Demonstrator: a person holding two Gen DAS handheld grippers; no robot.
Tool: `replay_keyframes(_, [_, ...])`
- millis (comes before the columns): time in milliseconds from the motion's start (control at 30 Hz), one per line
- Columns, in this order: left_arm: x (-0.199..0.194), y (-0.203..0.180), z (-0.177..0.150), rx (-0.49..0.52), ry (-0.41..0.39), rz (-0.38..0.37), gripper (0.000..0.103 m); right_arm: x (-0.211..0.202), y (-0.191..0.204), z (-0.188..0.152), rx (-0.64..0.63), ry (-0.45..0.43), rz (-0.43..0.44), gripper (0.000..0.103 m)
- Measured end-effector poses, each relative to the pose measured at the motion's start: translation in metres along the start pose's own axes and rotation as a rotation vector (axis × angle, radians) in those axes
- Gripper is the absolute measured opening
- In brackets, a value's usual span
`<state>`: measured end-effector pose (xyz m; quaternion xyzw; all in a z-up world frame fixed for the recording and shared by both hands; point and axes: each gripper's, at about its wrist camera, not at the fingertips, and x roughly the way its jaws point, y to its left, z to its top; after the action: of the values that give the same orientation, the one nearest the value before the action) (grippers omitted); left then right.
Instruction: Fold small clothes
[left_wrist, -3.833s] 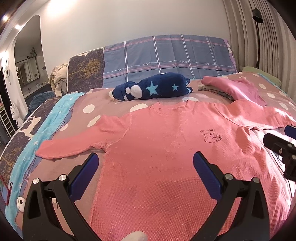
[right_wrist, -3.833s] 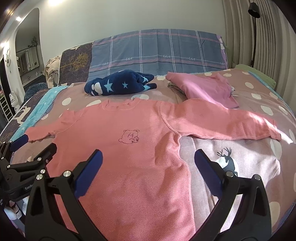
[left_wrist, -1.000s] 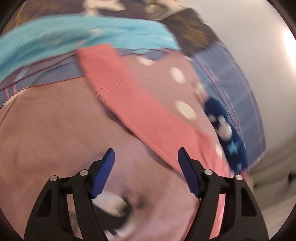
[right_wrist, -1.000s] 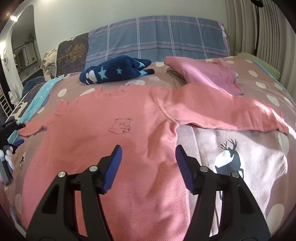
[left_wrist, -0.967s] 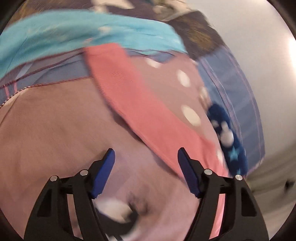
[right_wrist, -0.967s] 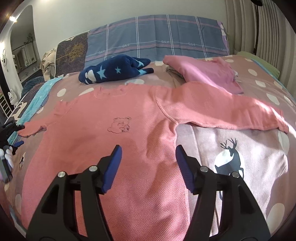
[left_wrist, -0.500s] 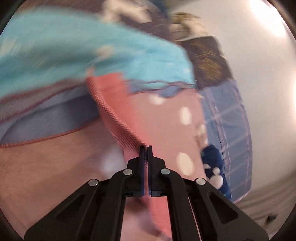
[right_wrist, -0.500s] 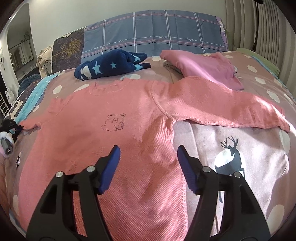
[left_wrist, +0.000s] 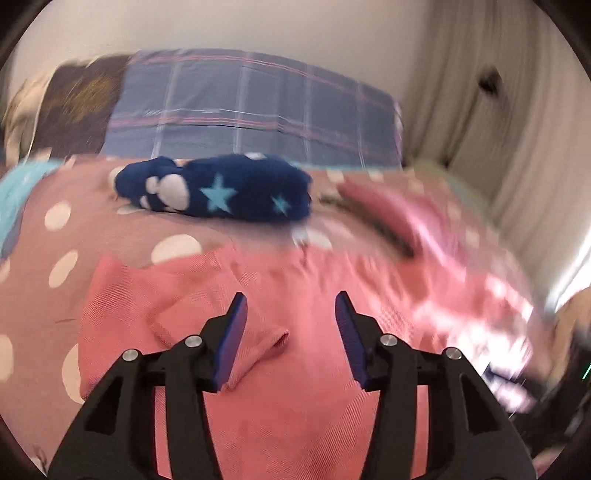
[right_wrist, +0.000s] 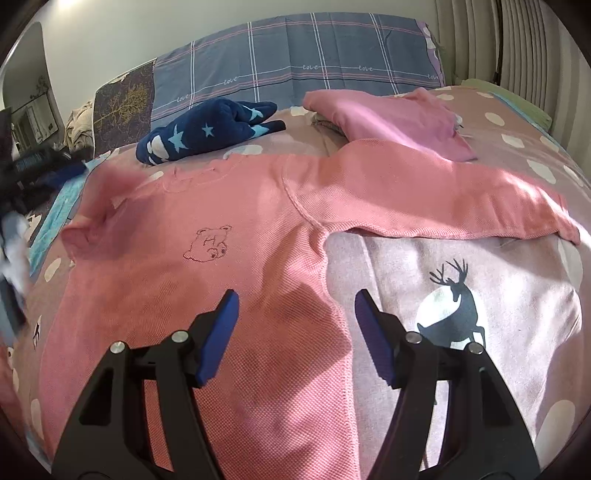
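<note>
Fingers (left_wrist: 232, 343) of the left gripper (left_wrist: 290, 338) are spread above the coral-pink knitted child's top (right_wrist: 236, 280) on the polka-dot bed cover (right_wrist: 517, 140) — its left sleeve (left_wrist: 207, 332) already lies folded inward. Right gripper (right_wrist: 295, 334), fingers spread too, holds nothing; the right sleeve (right_wrist: 461, 206) lies outstretched — most folding remains.

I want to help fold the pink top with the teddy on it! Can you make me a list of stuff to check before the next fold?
1. Left gripper open and holding nothing: ok.
2. Right gripper open above the pink top: ok.
3. Left sleeve folded onto the body: ok, though bunched.
4. Right sleeve folded in: not ok, it lies stretched out sideways.
5. Top's body lying smooth: cannot tell, the left view is blurred.
6. Navy star garment and folded pink garment off the body: ok.
</note>
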<state>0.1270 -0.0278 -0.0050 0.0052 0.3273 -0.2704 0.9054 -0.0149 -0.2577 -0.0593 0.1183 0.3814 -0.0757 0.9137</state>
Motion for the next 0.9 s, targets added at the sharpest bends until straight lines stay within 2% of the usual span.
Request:
replay_keyframes(133, [-0.014,0.015,-0.027,0.096,-0.001,0.128,0.065,-0.001,-0.004,0.004,-0.016,0.006,0.012,0.067])
replay_keyframes(200, [-0.019,0.031,-0.041,0.110,0.011,0.196,0.067,0.004,-0.002,0.009,-0.030,0.026,0.048,0.067])
replay_keyframes(333, [-0.020,0.081,-0.060,0.062,0.080,0.383,0.068,0.029,0.020,0.032,-0.055,0.110,0.212,0.059])
replay_keyframes(433, [-0.018,0.115,-0.068,-0.041,0.132,0.412,0.068,0.049,0.058,0.050,-0.129,0.145,0.280,0.057])
replay_keyframes(533, [-0.012,0.137,-0.068,-0.125,0.147,0.437,0.068,0.059,0.116,0.055,-0.377,0.085,0.235,0.057])
replay_keyframes(600, [-0.008,0.141,-0.066,-0.121,0.136,0.450,0.068,0.063,0.157,0.049,-0.577,0.024,0.196,0.058])
replay_keyframes(667, [0.001,0.144,-0.066,-0.125,0.152,0.474,0.068,0.067,0.192,0.038,-0.765,-0.037,0.158,0.064])
replay_keyframes(700, [0.007,0.146,-0.067,-0.139,0.168,0.484,0.068,0.071,0.214,0.025,-0.907,-0.088,0.118,0.065])
replay_keyframes(800, [0.014,0.154,-0.068,-0.182,0.171,0.479,0.073,0.087,0.244,0.002,-1.117,-0.157,0.014,0.065])
replay_keyframes(833, [0.014,0.156,-0.068,-0.191,0.170,0.480,0.075,0.092,0.250,-0.003,-1.149,-0.163,0.001,0.064])
replay_keyframes(900, [0.014,0.157,-0.070,-0.198,0.166,0.488,0.077,0.104,0.262,-0.009,-1.193,-0.178,0.010,0.056])
